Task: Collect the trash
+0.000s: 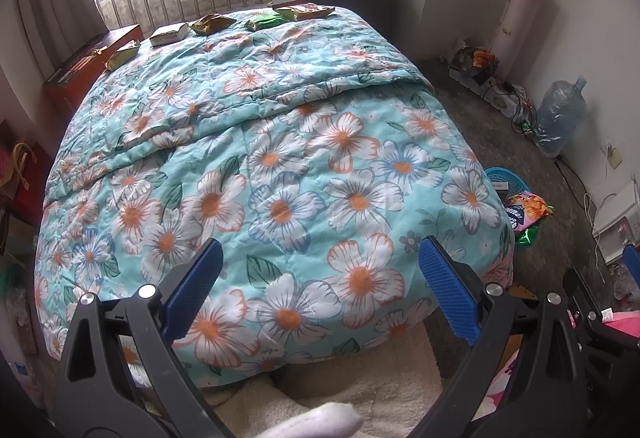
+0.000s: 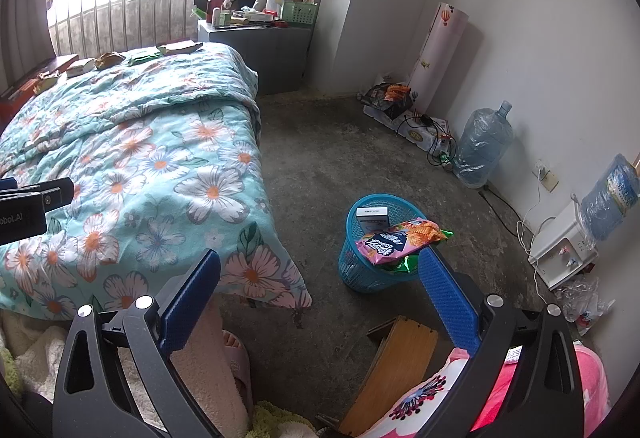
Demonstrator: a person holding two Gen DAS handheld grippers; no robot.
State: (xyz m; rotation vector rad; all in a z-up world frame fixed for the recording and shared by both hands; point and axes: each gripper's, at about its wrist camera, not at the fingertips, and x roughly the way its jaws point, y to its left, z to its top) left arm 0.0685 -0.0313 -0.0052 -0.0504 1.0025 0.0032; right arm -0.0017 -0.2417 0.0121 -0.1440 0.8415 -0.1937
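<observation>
Left gripper (image 1: pixel 320 282): jaws spread wide, nothing in them, hanging over the floral quilt (image 1: pixel 280 166)
Right gripper (image 2: pixel 320 294): also wide, empty
Wrappers (image 1: pixel 208 24): about five, maybe snack packs, along the bed's far edge
Blue basket (image 2: pixel 354 270): on the floor, chip bag (image 2: pixel 404 238) on top

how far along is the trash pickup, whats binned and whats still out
Partly done. The blue basket on the floor already holds a white box and a pink snack bag lying across its rim. Nothing is in hand: the left claw and right claw are both open. Left to collect: about five wrappers in a row at the far end of the bed.
</observation>
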